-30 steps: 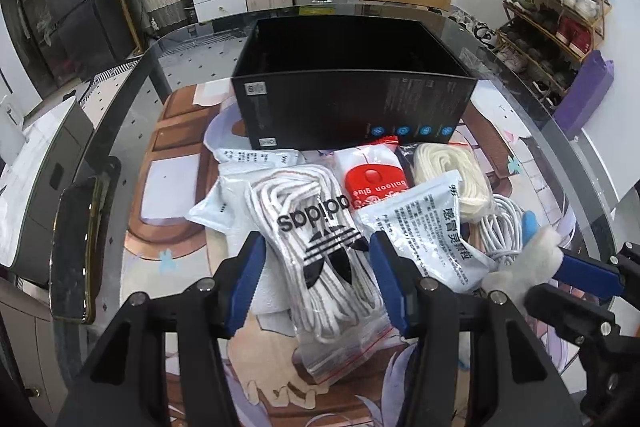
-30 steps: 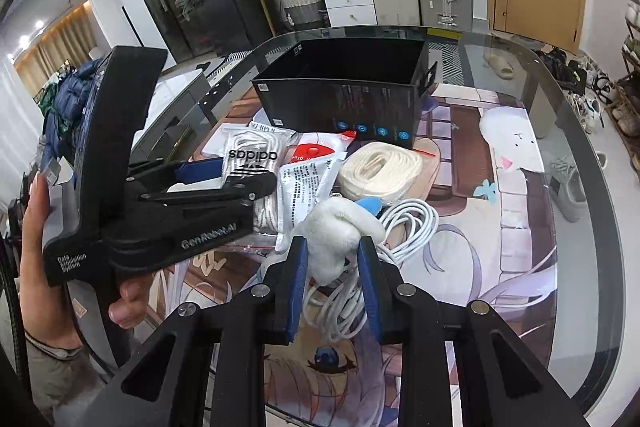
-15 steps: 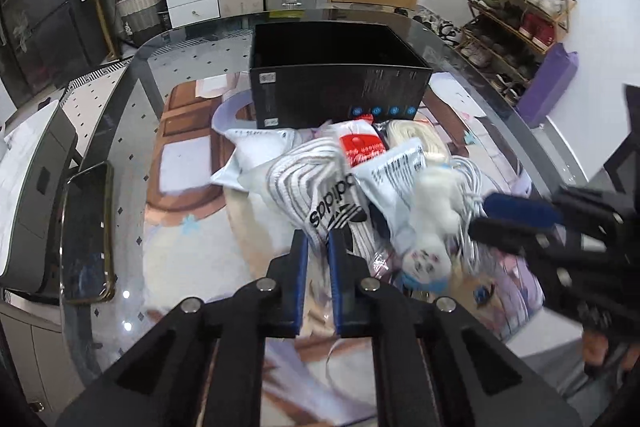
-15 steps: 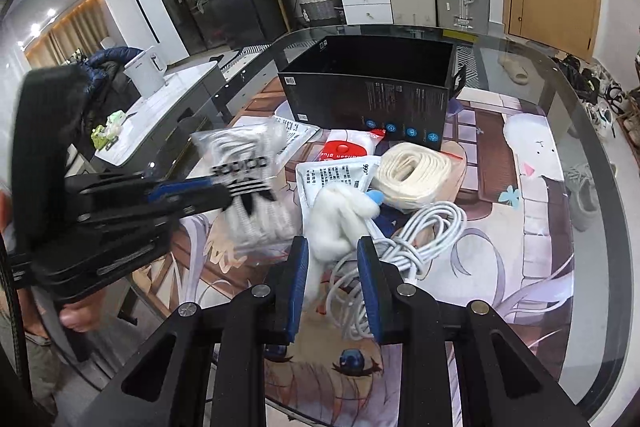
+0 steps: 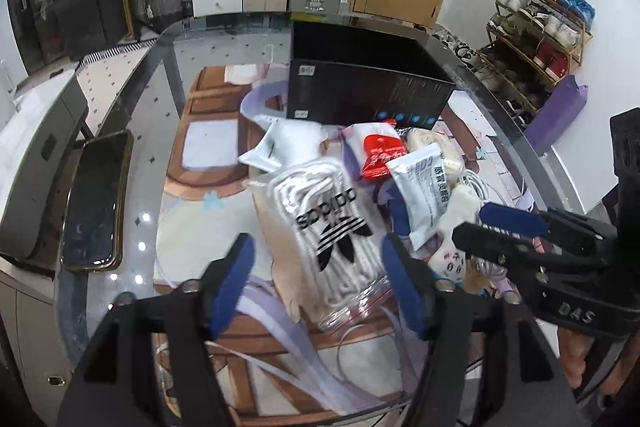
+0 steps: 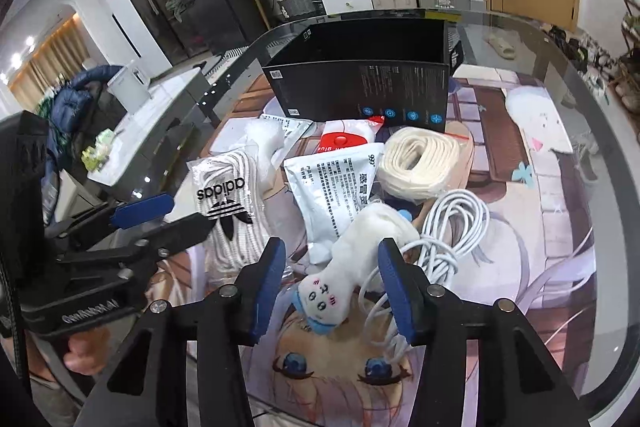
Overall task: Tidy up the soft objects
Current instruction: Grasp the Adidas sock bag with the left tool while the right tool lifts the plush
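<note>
**Both grippers let go; socks and plush back on the worktop**

Left wrist view: the left gripper [image 5: 316, 279], clamped on the clear bag of white Adidas socks [image 5: 326, 227] half a second ago, is now opening, its jaws spread about halfway, clear of the bag lying between them. The right gripper [image 6: 332, 285] is opening too, releasing the small white plush toy [image 6: 352, 267], which rests on the glass worktop [image 6: 560, 187] beside the coiled white cable [image 6: 452, 227]. Nothing is held, and the open black box [image 6: 360, 91] at the far side looks empty, so sorting remains undone.
</note>
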Motion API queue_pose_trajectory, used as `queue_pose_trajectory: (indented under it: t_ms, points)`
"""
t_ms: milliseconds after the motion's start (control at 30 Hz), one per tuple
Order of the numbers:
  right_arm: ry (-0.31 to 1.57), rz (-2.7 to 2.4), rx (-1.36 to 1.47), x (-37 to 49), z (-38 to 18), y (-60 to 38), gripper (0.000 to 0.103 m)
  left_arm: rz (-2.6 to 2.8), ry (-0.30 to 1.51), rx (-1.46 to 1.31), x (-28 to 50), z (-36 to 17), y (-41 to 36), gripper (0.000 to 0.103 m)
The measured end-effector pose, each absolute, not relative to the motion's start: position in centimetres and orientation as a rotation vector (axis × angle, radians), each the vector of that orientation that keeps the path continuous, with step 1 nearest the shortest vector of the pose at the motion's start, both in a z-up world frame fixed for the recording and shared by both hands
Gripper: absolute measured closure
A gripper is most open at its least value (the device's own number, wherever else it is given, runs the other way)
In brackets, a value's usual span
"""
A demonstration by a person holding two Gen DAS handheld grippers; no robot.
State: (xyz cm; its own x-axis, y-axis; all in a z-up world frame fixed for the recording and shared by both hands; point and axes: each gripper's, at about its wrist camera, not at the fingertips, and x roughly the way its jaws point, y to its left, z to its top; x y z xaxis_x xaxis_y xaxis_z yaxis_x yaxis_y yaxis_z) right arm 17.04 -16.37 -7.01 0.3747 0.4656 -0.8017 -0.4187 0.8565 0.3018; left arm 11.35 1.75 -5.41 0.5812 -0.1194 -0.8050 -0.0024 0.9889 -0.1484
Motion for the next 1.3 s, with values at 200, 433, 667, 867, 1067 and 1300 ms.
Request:
queue_pose_trajectory:
  t_ms: [200, 433, 667, 867, 1067, 1300]
  points:
    - [1.006, 0.562, 0.078, 16.6, -5.9, -17.9, 0.054, -0.04, 0.969, -0.149, 13.0, -6.0, 0.7, 0.021]
    - [1.028, 0.583, 0.089, 16.2, -6.5, -18.1, 0.051, 0.045, 1.018, -0.087, 15.0, -8.0, -0.4, 0.022]
    - [1.065, 0.605, 0.119, 16.3, -7.4, -17.7, 0.049, -0.014, 1.036, -0.078, 14.2, -7.7, 0.1, 0.066]
    - [1.046, 0.619, 0.122, 15.6, -6.8, -16.6, 0.049, -0.036, 1.031, -0.068, 12.8, -7.3, 0.8, 0.068]
    - [1.09, 0.579, 0.113, 15.4, -8.1, -16.1, 0.049, -0.029, 0.991, -0.018, 11.5, -6.5, 1.0, 0.068]
    - [1.092, 0.45, 0.115, 17.2, -9.3, -16.7, 0.037, -0.028, 0.997, -0.023, 11.5, -6.7, 0.8, 0.068]
